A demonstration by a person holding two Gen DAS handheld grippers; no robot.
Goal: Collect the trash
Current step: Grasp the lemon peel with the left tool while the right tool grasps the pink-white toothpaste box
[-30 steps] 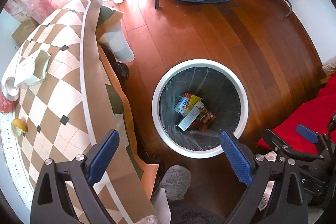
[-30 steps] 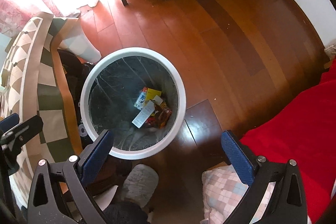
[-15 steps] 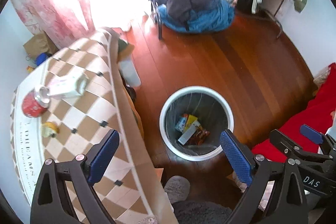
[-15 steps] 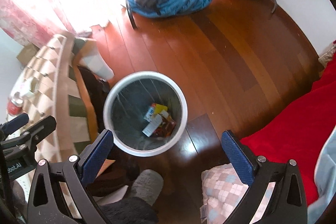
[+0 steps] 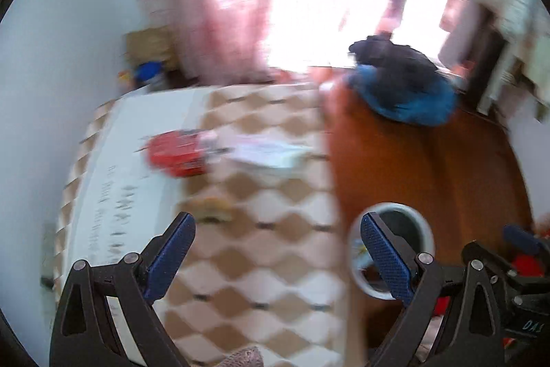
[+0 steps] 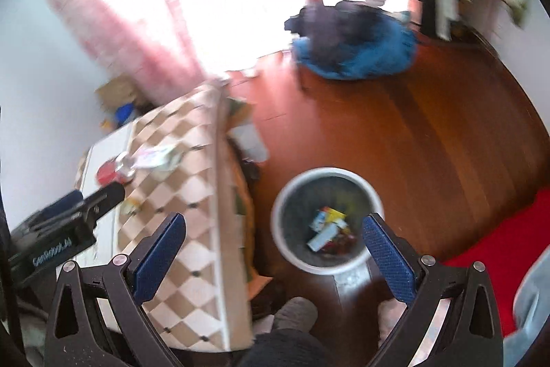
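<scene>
On the floor, the white bin point(image 6: 326, 222) holds cartons and wrappers point(image 6: 328, 229); both grippers' fingers point(image 6: 160, 255) spread, empty.

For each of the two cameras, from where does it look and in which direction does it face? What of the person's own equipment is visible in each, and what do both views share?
Left wrist: sits on the left gripper, faces down and forward over the checkered table with the red can; its own open fingers show, and the right gripper at the lower right.
Right wrist: sits on the right gripper, looks down at the trash bin on the wooden floor; its open fingers show, and the left gripper at the left.
Shared: table, can, bin, blue pile.
</scene>
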